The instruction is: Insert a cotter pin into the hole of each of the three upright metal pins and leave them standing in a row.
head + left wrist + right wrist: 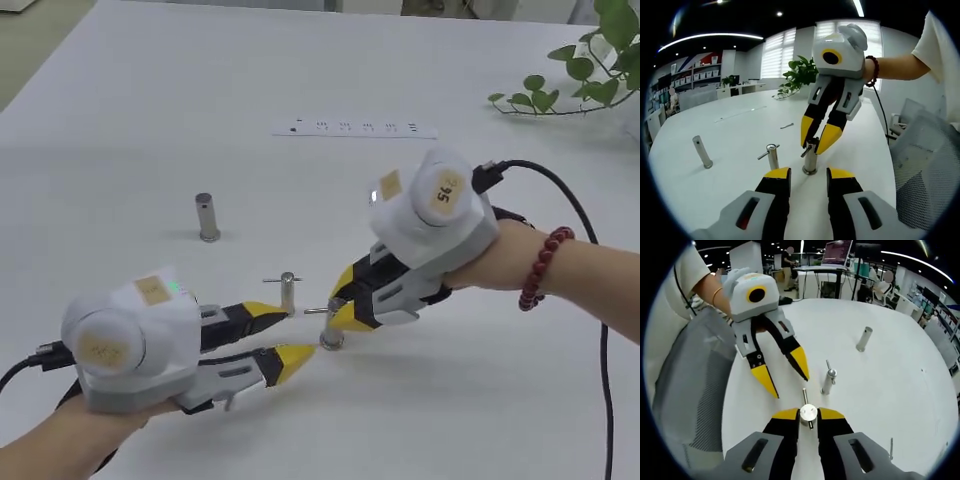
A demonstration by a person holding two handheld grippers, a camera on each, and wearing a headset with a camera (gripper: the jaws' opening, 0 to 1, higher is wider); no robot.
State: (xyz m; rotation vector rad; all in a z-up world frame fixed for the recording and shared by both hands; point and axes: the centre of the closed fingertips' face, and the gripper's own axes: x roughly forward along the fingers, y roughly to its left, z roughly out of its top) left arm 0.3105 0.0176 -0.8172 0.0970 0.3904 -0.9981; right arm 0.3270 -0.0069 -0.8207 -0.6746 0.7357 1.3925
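Gripping the head of the near pin [331, 338], the right tool [338, 303] is holding its jaws narrow around it, near the middle of the counter [150, 120]. A cotter pin [316, 311] is sticking through this pin's hole. The task is looking about two-thirds done: the middle pin [287, 292], just beside to the far left, is carrying its own, while the far pin [207, 217] is standing bare. The right hand is reaching in from the right, angled downward. The left tool [297, 333] is hovering near-left, half-open and empty.
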